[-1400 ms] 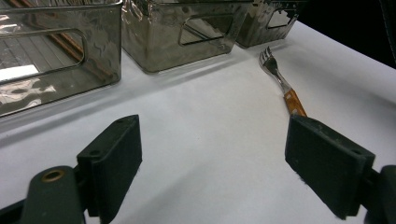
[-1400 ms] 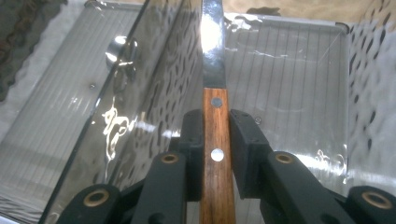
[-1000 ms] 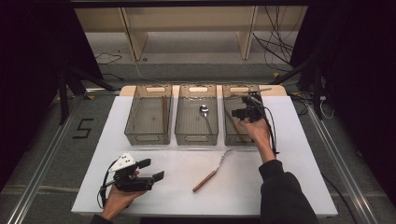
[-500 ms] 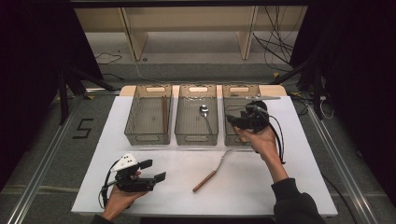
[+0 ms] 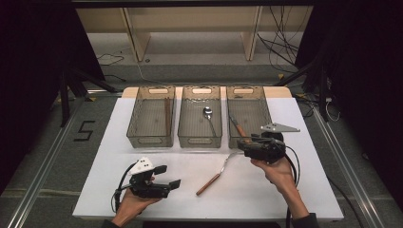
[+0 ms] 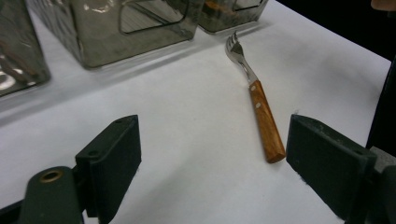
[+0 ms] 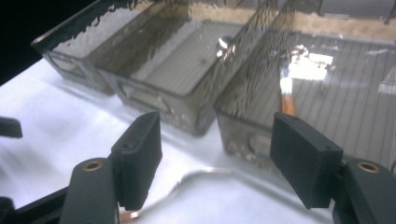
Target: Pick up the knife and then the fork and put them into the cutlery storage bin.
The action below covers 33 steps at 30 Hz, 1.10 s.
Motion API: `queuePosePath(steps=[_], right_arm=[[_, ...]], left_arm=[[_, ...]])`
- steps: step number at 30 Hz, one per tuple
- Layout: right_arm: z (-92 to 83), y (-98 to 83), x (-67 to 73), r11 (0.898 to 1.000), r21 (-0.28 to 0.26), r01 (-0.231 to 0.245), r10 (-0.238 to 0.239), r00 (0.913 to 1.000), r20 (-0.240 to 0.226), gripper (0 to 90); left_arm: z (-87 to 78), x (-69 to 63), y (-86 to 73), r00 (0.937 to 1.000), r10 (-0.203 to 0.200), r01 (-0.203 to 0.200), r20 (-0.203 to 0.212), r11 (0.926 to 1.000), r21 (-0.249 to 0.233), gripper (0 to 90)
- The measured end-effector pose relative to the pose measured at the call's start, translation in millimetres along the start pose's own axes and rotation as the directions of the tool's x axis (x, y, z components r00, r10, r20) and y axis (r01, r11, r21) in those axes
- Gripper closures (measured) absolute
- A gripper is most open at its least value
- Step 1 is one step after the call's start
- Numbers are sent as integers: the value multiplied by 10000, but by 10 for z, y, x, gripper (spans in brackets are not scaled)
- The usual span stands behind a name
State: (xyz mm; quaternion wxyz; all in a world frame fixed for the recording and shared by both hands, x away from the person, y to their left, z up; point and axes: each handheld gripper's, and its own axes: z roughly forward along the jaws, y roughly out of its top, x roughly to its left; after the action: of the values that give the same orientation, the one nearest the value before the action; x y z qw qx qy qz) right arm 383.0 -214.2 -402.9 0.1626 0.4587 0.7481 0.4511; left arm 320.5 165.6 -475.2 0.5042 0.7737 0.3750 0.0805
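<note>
A fork (image 5: 215, 176) with a wooden handle lies on the white table in front of three smoky clear bins; in the left gripper view the fork (image 6: 261, 112) points its tines at the bins. My left gripper (image 5: 170, 176) rests low at the front left, open and aimed at the fork. My right gripper (image 5: 243, 145) hovers by the front wall of the right bin (image 5: 264, 112); its jaws have just been opening and nothing is between them. In the right gripper view the fork's metal neck (image 7: 201, 175) curves on the table below my right gripper (image 7: 215, 154). A wooden-handled utensil (image 5: 239, 128) lies in the right bin.
The middle bin (image 5: 199, 140) holds a spoon (image 5: 208, 114). The left bin (image 5: 151, 139) holds a thin brown stick-like piece (image 5: 167, 114). The white table (image 5: 309, 185) ends close to the person; a wooden shelf frame and cables stand beyond the bins.
My right gripper drew back from over the right bin to its front wall, toward the person, and its jaws stand wider. My left gripper shifted slightly.
</note>
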Motion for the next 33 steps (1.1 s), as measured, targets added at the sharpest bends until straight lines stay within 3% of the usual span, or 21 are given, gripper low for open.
queuePosePath(steps=[7,13,18,24,33], right_arm=[[-116,-258,15,9990,-279,349,-355,9991,-217,314],[-175,-353,93,9970,-439,643,-658,9972,-343,305],[-165,-421,122,9978,-263,603,-613,9974,-377,303],[-165,-490,127,9988,-102,471,-474,9982,-360,303],[-198,-574,154,9990,-109,437,-442,9980,-447,286]], left_arm=[[154,-131,49,9995,222,-234,232,9984,507,179],[332,-253,106,9980,454,-492,431,9944,932,180],[460,-333,153,9956,782,-844,511,9873,1342,186],[571,-404,196,9949,840,-923,556,9810,1707,201],[719,-516,219,9915,1136,-1254,638,9649,2305,257]])
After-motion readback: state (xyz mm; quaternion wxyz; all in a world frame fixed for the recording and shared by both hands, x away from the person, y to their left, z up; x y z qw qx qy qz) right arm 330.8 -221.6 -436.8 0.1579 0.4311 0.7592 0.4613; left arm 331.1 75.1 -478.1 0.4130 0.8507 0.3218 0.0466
